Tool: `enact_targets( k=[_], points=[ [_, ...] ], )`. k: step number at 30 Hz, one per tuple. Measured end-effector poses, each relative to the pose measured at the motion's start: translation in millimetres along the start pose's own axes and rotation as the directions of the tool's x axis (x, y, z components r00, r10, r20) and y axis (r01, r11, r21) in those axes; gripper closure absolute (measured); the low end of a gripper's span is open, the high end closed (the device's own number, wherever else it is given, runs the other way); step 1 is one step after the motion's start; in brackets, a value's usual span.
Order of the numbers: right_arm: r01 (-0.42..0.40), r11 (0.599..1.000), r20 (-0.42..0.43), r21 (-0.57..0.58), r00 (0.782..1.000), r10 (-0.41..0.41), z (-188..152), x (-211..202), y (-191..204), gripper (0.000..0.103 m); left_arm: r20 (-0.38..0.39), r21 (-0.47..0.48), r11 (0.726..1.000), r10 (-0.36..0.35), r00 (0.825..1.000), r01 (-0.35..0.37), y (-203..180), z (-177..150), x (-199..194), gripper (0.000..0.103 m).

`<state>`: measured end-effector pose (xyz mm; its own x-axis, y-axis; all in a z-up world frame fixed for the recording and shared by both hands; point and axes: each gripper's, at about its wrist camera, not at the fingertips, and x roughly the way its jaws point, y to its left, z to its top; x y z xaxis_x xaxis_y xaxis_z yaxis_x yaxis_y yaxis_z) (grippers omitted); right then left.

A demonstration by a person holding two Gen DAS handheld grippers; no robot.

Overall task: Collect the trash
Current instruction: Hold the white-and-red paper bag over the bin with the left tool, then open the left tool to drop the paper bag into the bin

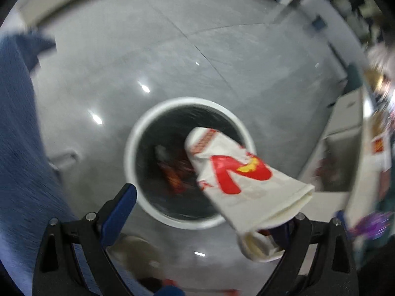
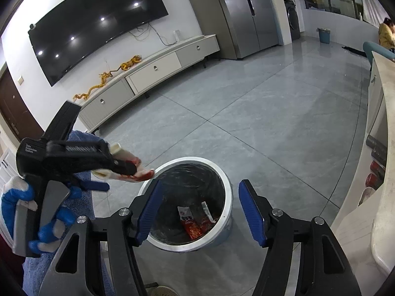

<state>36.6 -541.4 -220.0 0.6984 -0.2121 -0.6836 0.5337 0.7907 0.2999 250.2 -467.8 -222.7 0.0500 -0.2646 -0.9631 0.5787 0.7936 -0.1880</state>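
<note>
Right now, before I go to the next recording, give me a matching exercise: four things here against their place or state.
1 paper bag
2 right tool
3 red wrappers
4 television

a on the wall
b at the bottom of the bin
c open, empty
d above the bin, by the left tool

Pairs: 1-d, 2-c, 3-b, 4-a

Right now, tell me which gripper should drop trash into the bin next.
Left. The left gripper has the white-and-red paper bag at its fingers, directly above the bin. The right gripper is open and empty.
</note>
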Motion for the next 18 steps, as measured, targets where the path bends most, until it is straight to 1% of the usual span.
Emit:
enact_targets(
  k=[2, 3, 4, 5, 6, 7, 9, 10, 11, 12, 13, 14, 16, 17, 18],
  points=[
    [0.0, 1.0, 0.002, -0.003, 1.0, 0.0, -1, -2, 0, 0.039, 0.042, 0.071, 0.997, 0.038, 0.998, -0.041, -6, -3, -6, 0.007],
    [0.001, 1.0, 0.003, -0.003, 1.0, -0.001, 0, -2, -1, 0.039, 0.068, 0.115, 0.991, 0.068, 0.995, -0.075, -12, -5, -10, 0.007],
    [0.001, 1.0, 0.003, -0.001, 1.0, -0.001, -1, -3, -2, 0.039, 0.116, 0.182, 0.973, 0.121, 0.986, -0.141, -21, -8, -15, 0.007],
    [0.001, 1.0, 0.004, 0.003, 1.0, -0.001, -1, -3, -3, 0.039, 0.155, 0.23, 0.956, 0.151, 0.976, -0.185, -26, -11, -17, 0.007],
    [0.001, 1.0, 0.005, 0.007, 1.0, -0.001, -1, -3, -4, 0.039, 0.194, 0.283, 0.933, 0.174, 0.966, -0.224, -33, -15, -22, 0.007],
    [0.001, 1.0, 0.005, 0.009, 1.0, -0.001, -1, -3, -4, 0.039, 0.215, 0.318, 0.915, 0.184, 0.959, -0.247, -40, -17, -24, 0.007],
    [0.0, 1.0, 0.006, 0.01, 1.0, 0.0, -2, -3, -5, 0.039, 0.239, 0.369, 0.887, 0.198, 0.951, -0.277, -49, -21, -26, 0.007],
    [0.0, 1.0, 0.006, 0.011, 1.0, 0.0, -3, -3, -4, 0.039, 0.25, 0.38, 0.871, 0.226, 0.941, -0.311, -52, -22, -24, 0.007],
    [-0.002, 1.0, 0.005, 0.013, 1.0, 0.002, -3, -2, -5, 0.039, 0.27, 0.392, 0.841, 0.283, 0.92, -0.373, -54, -23, -21, 0.007],
    [-0.004, 1.0, 0.004, 0.015, 1.0, 0.004, -3, -2, -5, 0.039, 0.284, 0.403, 0.821, 0.308, 0.908, -0.404, -55, -24, -19, 0.007],
    [-0.005, 1.0, 0.005, 0.015, 1.0, 0.005, -4, -3, -5, 0.039, 0.287, 0.415, 0.814, 0.309, 0.907, -0.408, -56, -25, -20, 0.007],
    [-0.004, 1.0, 0.006, 0.014, 1.0, 0.004, -4, -4, -5, 0.039, 0.275, 0.428, 0.811, 0.303, 0.912, -0.399, -58, -25, -19, 0.007],
    [-0.002, 1.0, 0.007, 0.019, 1.0, 0.002, -5, -4, -7, 0.039, 0.249, 0.438, 0.803, 0.323, 0.913, -0.404, -59, -22, -14, 0.007],
    [-0.002, 1.0, 0.007, 0.025, 1.0, 0.002, -5, -4, -8, 0.039, 0.219, 0.44, 0.814, 0.312, 0.924, -0.379, -59, -21, -11, 0.007],
    [-0.003, 1.0, 0.007, 0.03, 1.0, 0.003, -5, -4, -9, 0.039, 0.167, 0.431, 0.848, 0.26, 0.951, -0.307, -57, -18, -10, 0.007]
  ],
)
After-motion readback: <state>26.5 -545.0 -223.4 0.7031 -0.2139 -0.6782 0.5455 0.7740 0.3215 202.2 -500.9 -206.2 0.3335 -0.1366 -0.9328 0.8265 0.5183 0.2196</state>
